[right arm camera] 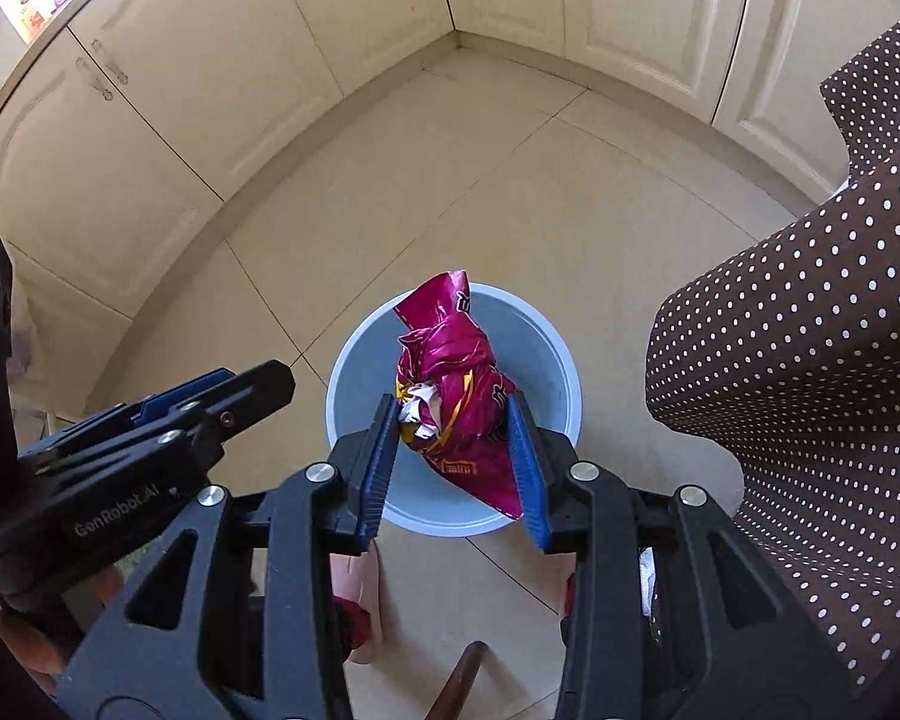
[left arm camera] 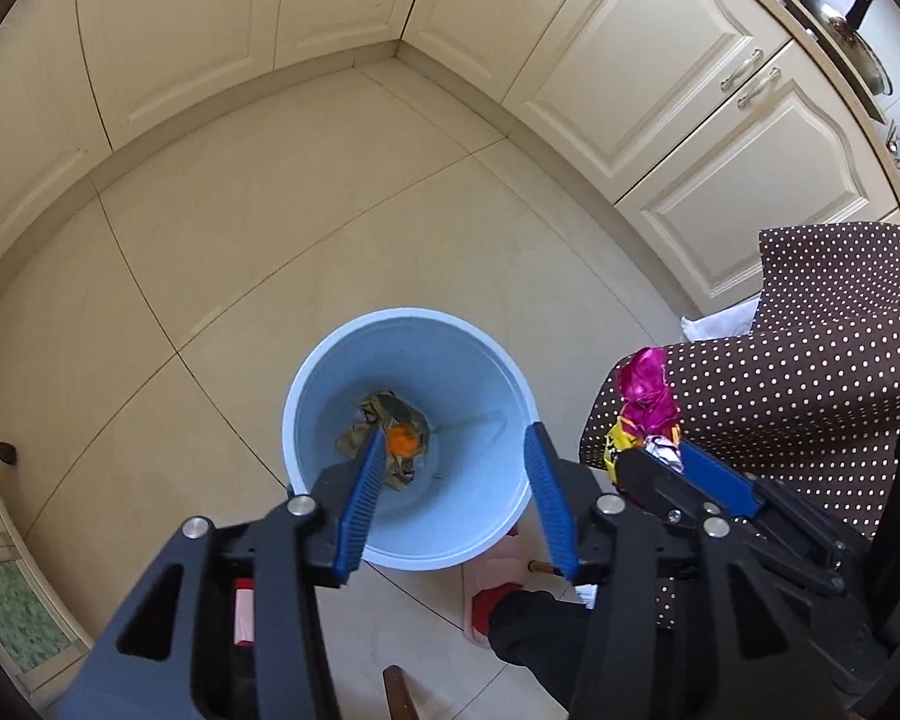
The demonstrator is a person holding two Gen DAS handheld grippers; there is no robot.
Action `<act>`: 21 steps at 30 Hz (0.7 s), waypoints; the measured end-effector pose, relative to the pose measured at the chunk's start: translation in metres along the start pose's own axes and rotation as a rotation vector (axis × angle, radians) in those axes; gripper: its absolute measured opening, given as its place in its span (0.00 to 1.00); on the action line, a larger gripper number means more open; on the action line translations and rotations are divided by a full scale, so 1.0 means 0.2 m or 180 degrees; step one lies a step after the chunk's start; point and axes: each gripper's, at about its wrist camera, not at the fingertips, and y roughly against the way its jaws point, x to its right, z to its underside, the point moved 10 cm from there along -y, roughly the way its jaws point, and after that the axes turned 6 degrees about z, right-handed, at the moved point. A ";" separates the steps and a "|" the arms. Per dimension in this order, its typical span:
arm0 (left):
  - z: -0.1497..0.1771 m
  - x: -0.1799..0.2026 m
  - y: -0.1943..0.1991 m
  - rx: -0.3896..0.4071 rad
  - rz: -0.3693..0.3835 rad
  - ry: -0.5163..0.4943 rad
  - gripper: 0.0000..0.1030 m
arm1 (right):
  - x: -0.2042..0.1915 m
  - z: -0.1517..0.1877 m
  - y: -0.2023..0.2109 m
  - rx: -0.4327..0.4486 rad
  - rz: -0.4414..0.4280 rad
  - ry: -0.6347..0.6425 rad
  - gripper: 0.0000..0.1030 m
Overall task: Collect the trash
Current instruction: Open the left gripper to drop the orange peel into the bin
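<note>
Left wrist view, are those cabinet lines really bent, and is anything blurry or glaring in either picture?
Left wrist view: fisheye bends the cabinets and floor seams; dark corners; bucket sharp. Right wrist view: same curving; pink bag glints, still crisp.

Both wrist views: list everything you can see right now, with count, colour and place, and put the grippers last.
Round plastic bin: one, light blue, on the tiled floor.
Crumpled wrappers: a few, olive and orange, on the bin's bottom.
Crinkled foil snack bag: one, magenta, over the bin.
Dotted cloth: one, brown with white dots, beside the bin.
Cabinet doors: several, cream, along the walls.
Left gripper: open, empty, over the bin.
Right gripper: shut on the bag.
</note>
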 end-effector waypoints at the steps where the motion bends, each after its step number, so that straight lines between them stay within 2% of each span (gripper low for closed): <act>1: -0.01 -0.01 0.00 0.0004 -0.0008 0.0003 0.46 | 0.00 0.00 0.00 0.0001 0.0000 0.0005 0.35; 13: -0.01 -0.06 0.02 0.0064 -0.0043 0.0099 0.46 | 0.00 -0.01 -0.05 0.0026 -0.0016 0.0001 0.36; 21: -0.02 -0.07 0.03 0.0097 -0.0043 0.0110 0.46 | -0.02 -0.08 -0.03 0.0159 0.0013 0.0042 0.39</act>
